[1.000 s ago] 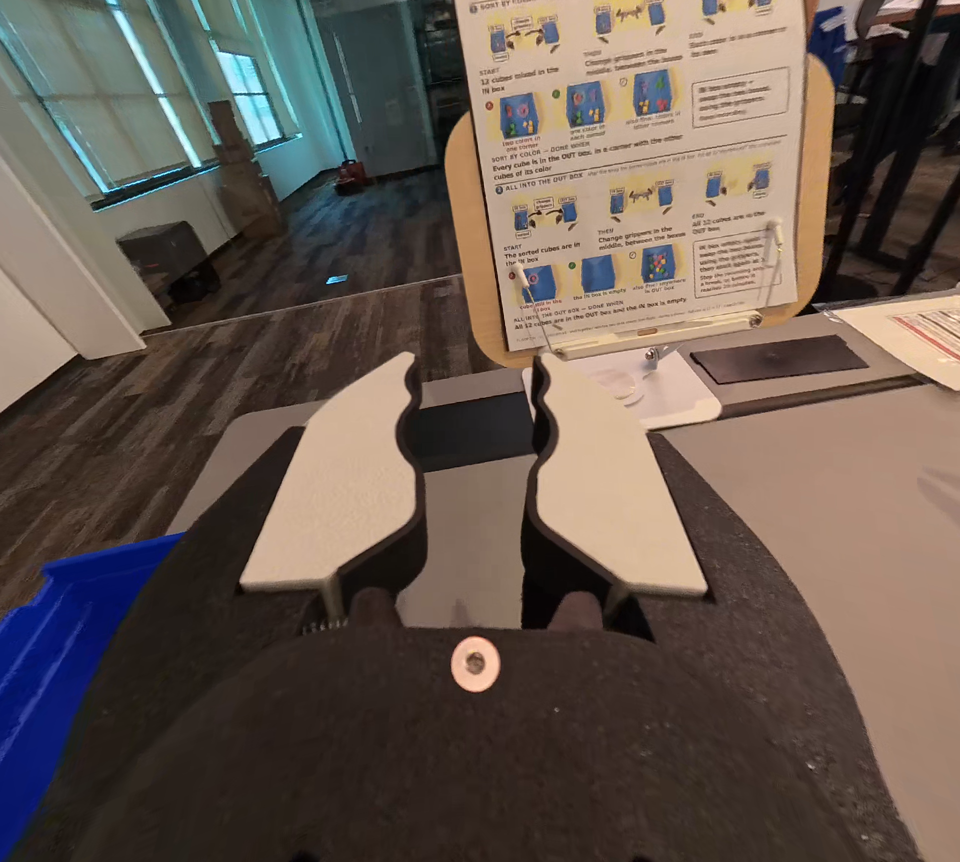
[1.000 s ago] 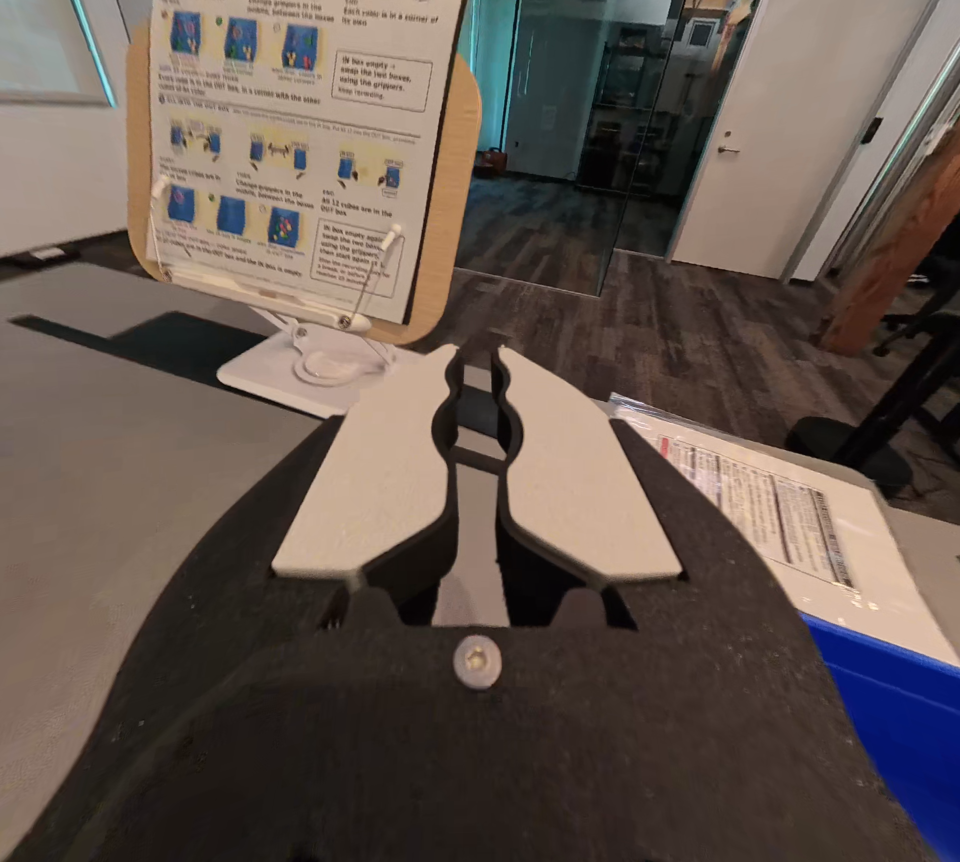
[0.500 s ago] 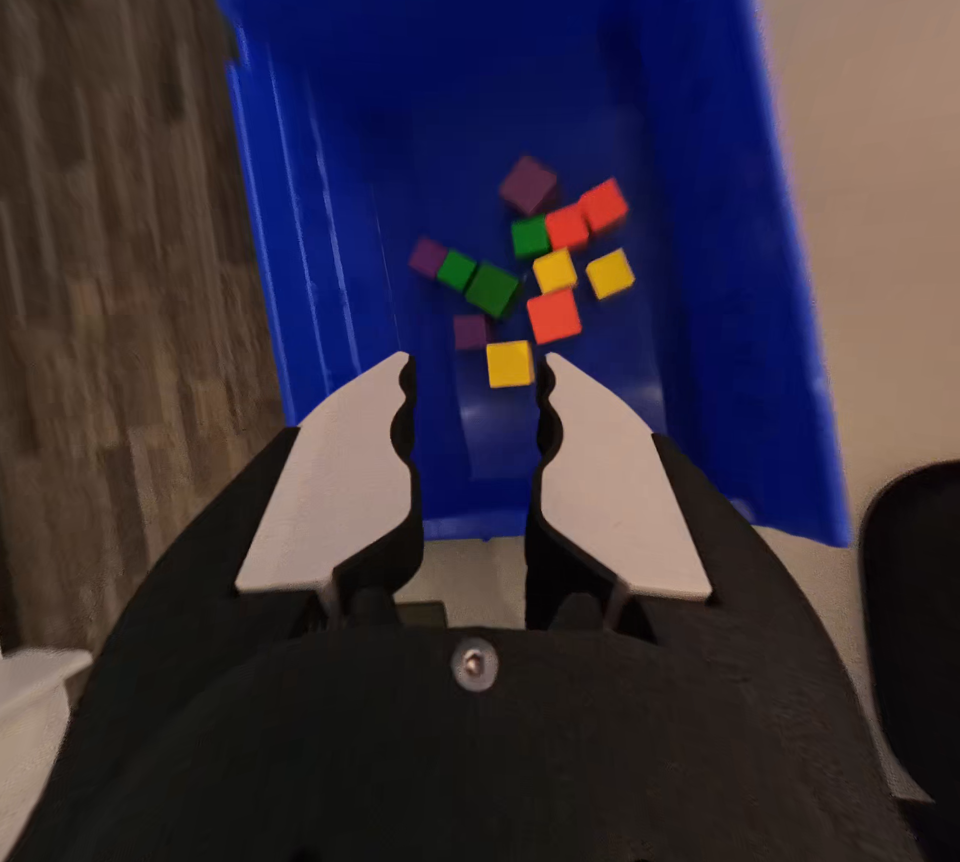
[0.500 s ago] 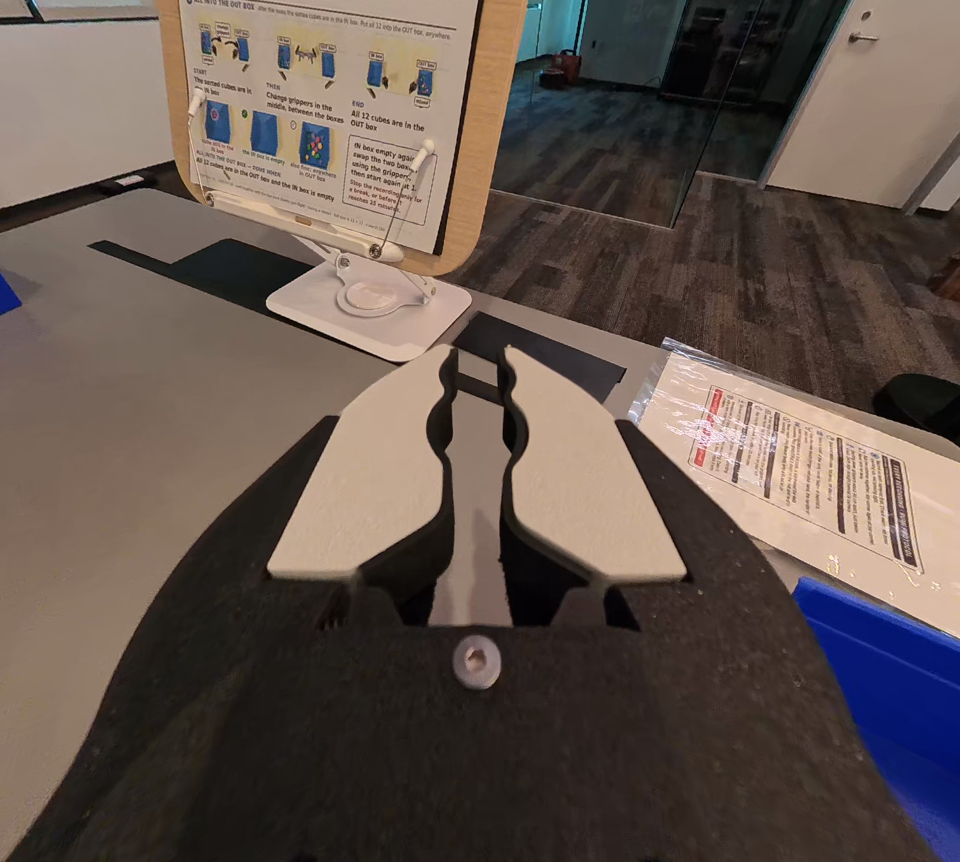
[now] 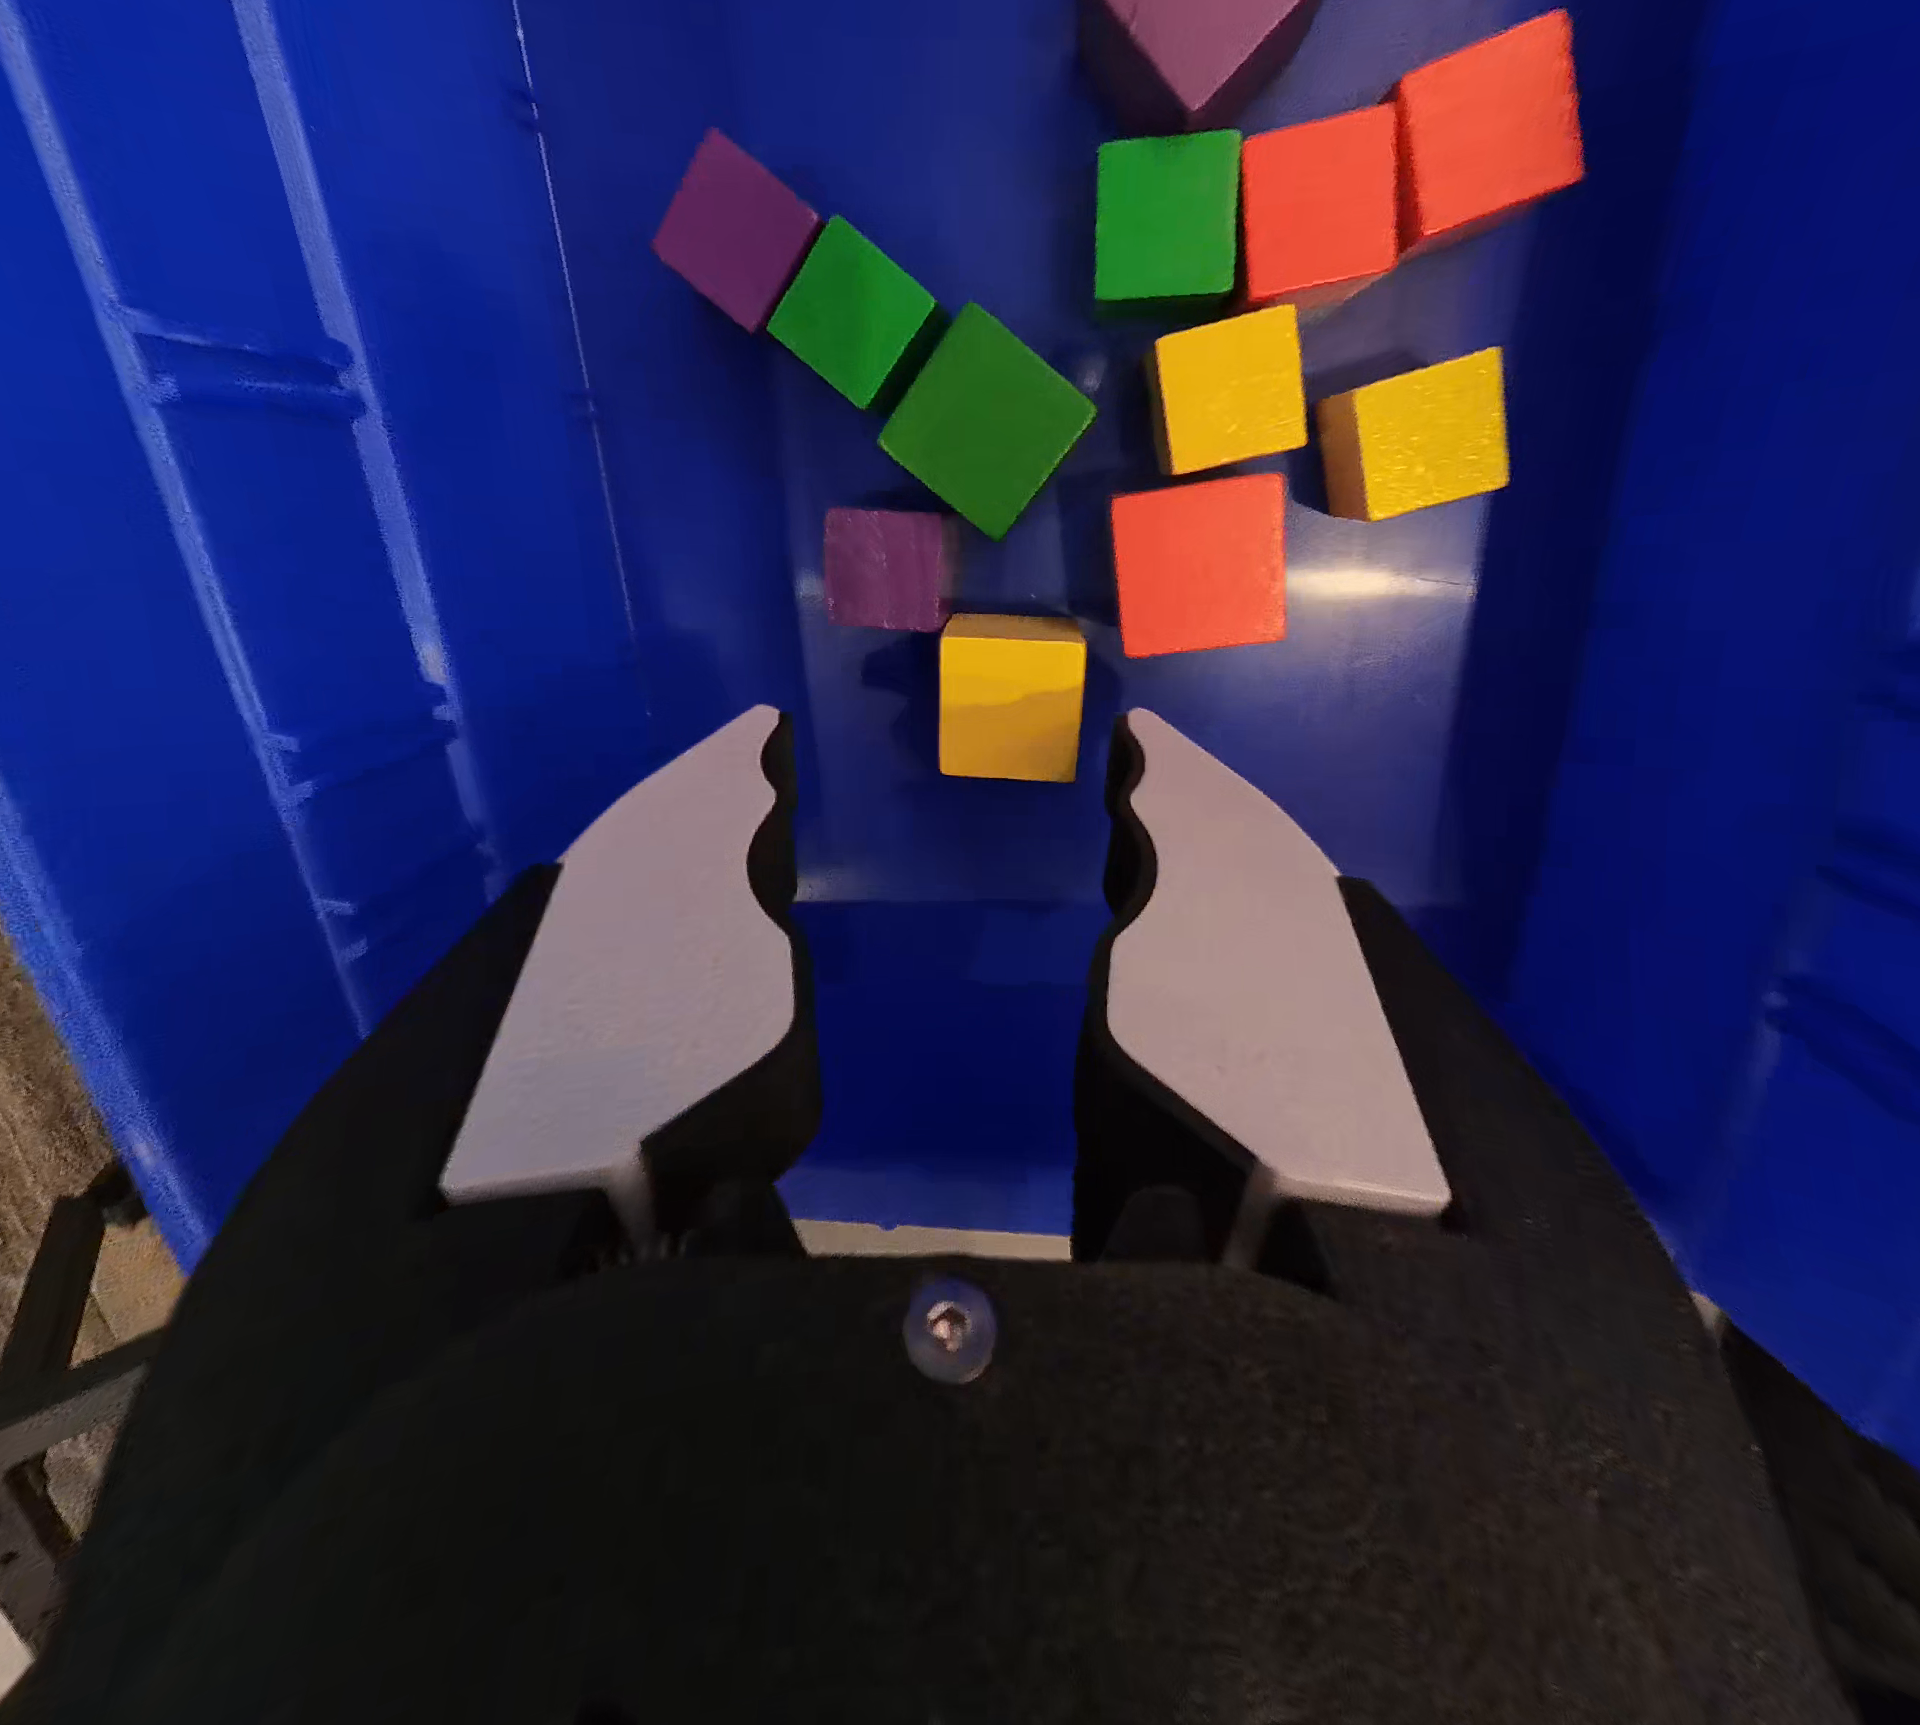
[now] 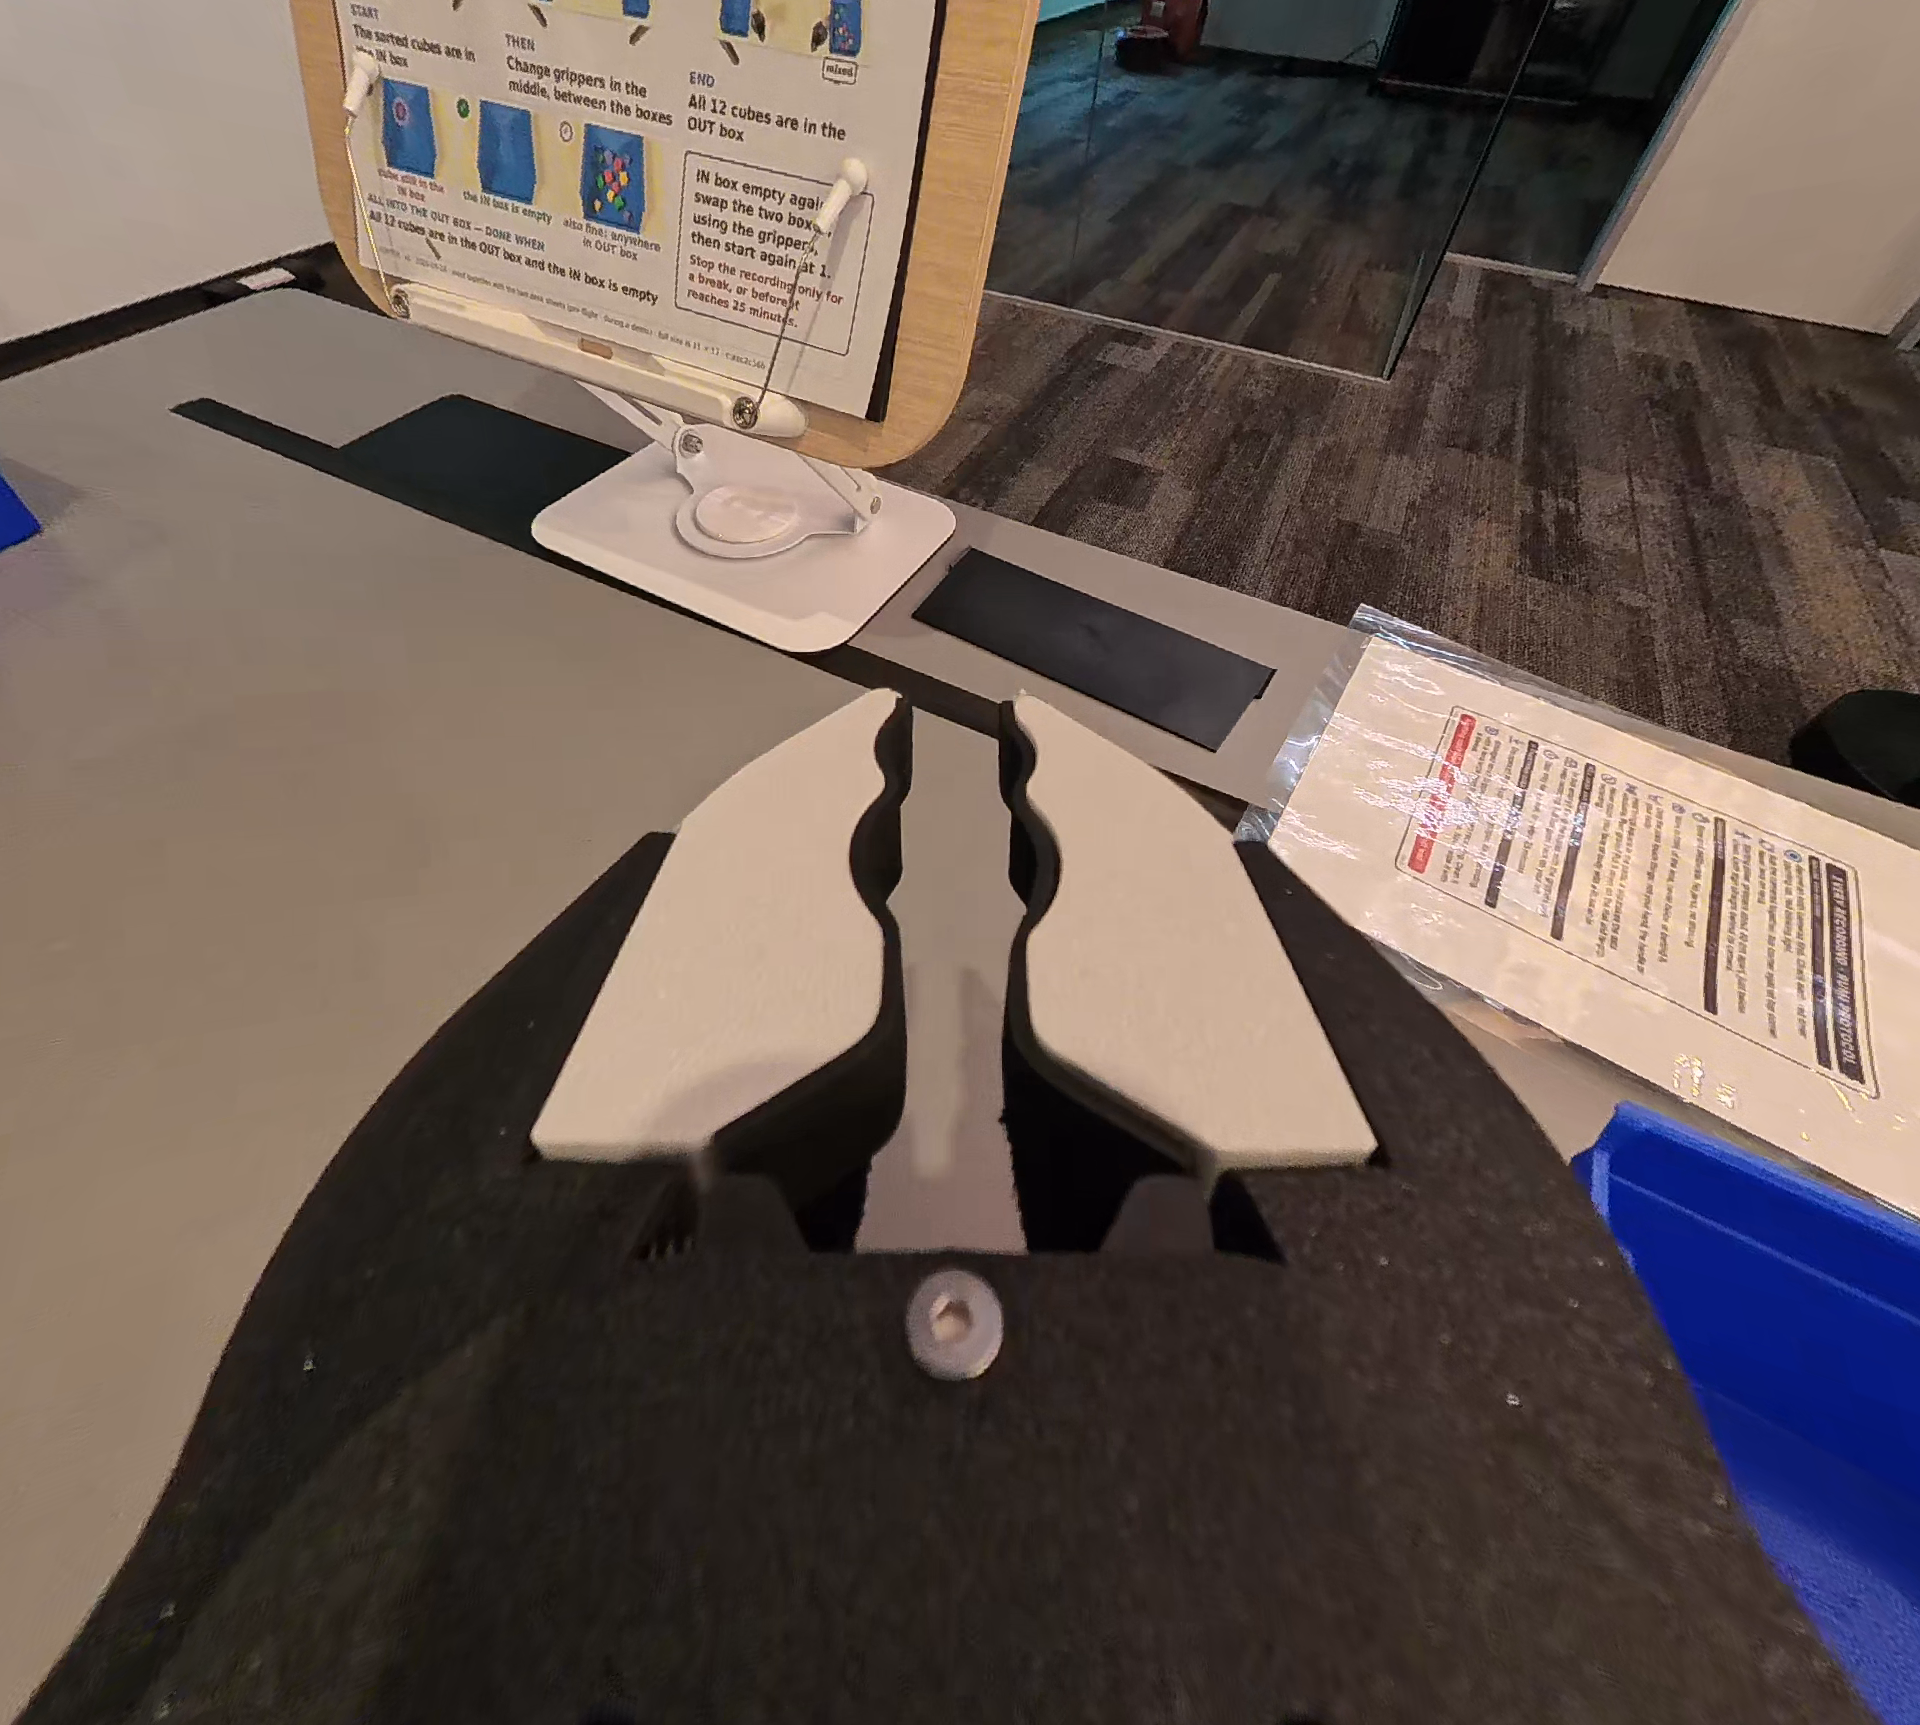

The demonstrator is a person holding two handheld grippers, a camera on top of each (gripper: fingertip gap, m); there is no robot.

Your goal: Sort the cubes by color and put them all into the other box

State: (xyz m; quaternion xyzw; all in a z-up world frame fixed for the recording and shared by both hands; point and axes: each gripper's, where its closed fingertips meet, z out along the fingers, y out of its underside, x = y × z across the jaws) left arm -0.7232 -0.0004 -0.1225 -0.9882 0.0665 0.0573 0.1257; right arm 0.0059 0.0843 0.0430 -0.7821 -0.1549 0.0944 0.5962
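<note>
Yellow cube [image 5: 1010, 696] now lies just ahead of the lowered, wide-open left claw [image 5: 948, 719]; right claw [image 6: 954, 707] stays narrow, empty.

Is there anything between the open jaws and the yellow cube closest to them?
No. In the left wrist view, only bare blue box floor lies between the left gripper and the nearest yellow cube, just ahead of its tips.

A grey surface [image 6: 312, 740] fills the near ground, with black strips [image 6: 1091, 647] set along its far edge. Beyond it lies dark wood-patterned flooring [image 6: 1455, 480]. Far right, glass partitions [image 6: 1507, 65] with dark frames reflect the room, beside a white door [image 6: 1829, 65]. At far left stands a white wall [image 6: 135, 117]. The light is even and soft.
</note>
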